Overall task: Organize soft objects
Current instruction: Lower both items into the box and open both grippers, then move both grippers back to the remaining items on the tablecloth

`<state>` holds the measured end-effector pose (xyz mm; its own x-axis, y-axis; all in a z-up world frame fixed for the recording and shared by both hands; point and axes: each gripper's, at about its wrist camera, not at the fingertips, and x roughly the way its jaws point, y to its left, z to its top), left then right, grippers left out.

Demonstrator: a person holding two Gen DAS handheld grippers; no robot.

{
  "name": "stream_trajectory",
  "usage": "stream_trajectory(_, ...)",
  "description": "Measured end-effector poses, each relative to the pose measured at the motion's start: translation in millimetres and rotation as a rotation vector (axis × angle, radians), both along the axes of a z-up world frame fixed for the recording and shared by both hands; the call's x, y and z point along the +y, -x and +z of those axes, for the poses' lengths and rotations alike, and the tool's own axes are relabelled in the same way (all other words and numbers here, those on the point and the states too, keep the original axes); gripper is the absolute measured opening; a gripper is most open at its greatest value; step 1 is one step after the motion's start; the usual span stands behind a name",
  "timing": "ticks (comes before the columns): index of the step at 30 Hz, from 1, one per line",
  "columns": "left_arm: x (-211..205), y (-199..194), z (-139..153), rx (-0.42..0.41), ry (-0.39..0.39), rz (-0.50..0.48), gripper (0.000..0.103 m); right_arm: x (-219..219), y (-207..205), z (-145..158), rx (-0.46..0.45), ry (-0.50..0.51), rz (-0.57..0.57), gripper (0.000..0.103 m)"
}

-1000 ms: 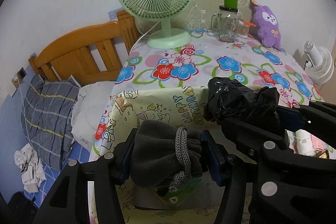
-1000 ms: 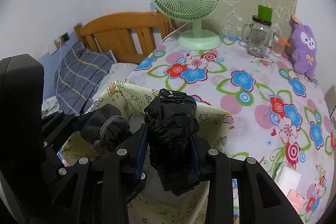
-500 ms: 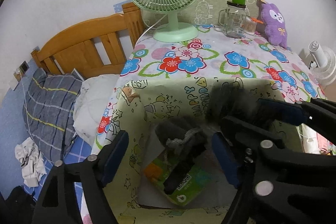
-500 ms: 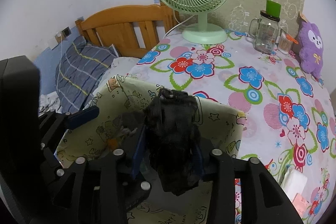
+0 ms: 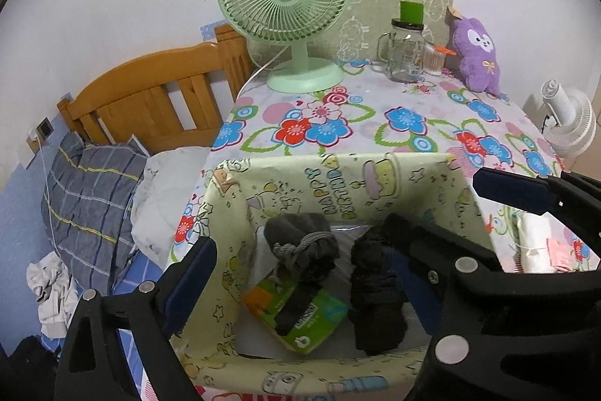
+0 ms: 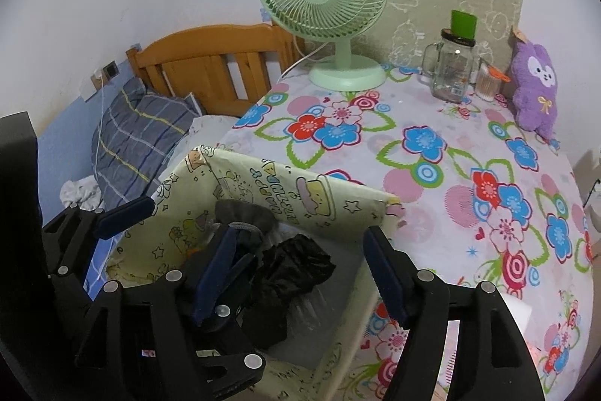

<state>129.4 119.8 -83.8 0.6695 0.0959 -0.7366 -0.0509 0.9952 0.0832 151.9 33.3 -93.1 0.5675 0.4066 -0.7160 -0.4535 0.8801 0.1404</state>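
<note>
Through my left tool, which gapes wide and holds nothing, I see the gray pouch and black bundle lying in the yellow box just ahead, so soft things stay together.

My right tool is wide too, empty, hanging over the black bundle in the box.

Left hand-held gripper & right hand-held gripper: matte black angular plastic frames w/ triangular cut-outs, round silver screw heads, dark blue pads lining the fingers.
</note>
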Motion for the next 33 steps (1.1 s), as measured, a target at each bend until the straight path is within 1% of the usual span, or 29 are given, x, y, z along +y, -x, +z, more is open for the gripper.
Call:
stream_trajectory(6,-13,7,10,-0.028,-0.001,-0.01,0.096,-14,10,11,-0.03,-0.007,-0.03,0.075)
stream_trajectory(10,-21,12,19,-0.05,0.002,-0.024,0.096,-24,15,18,-0.051,-0.016,-0.053,0.08)
stream_trajectory(22,-50,24,36,-0.096,0.015,-0.068,0.096,-60,34,34,-0.108,-0.035,-0.126,0.088)
stream_trajectory(28,-65,30,46,-0.119,0.028,-0.09,0.096,-76,43,42,-0.136,-0.042,-0.154,0.089)
stream_trajectory(33,-78,36,52,-0.146,0.032,-0.092,0.098,-91,51,47,-0.167,-0.047,-0.181,0.092)
